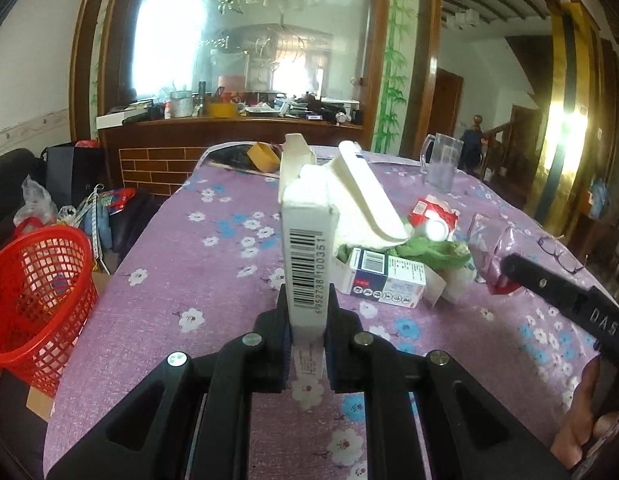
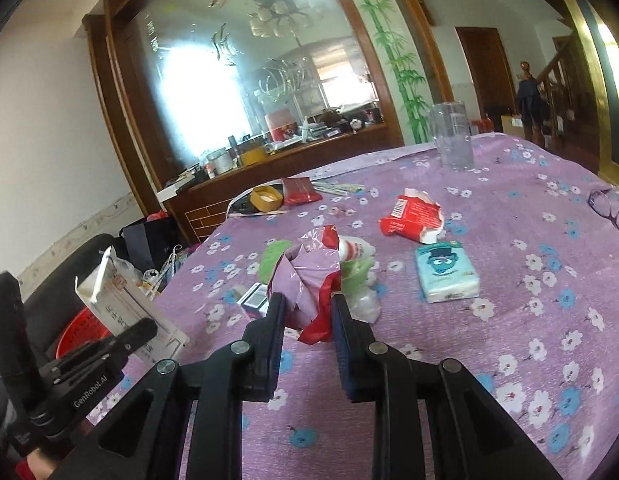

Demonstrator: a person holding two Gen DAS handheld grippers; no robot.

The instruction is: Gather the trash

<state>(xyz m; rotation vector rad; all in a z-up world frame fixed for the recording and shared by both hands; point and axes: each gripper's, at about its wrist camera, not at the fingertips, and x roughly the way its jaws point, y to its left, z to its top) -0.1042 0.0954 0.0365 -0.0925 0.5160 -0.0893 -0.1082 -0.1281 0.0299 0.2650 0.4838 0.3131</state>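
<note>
My left gripper [image 1: 307,312] is shut on a long white carton [image 1: 307,256] with a barcode, held upright above the purple tablecloth; the carton also shows in the right wrist view [image 2: 125,308]. My right gripper [image 2: 307,320] is shut on a crumpled purple and red wrapper [image 2: 305,280], also seen in the left wrist view [image 1: 491,252]. A pile of trash lies behind: a small white and blue box [image 1: 385,278], green wrapper [image 1: 433,254], a torn red packet [image 2: 413,214]. A red mesh basket [image 1: 33,296] stands left of the table.
A clear plastic mug [image 2: 451,136] stands at the far side. A blue tissue pack [image 2: 447,272] and glasses [image 2: 611,206] lie on the right. A tape roll [image 2: 265,198] and red pouch [image 2: 301,191] lie at the far edge. Bags crowd the floor beside the basket.
</note>
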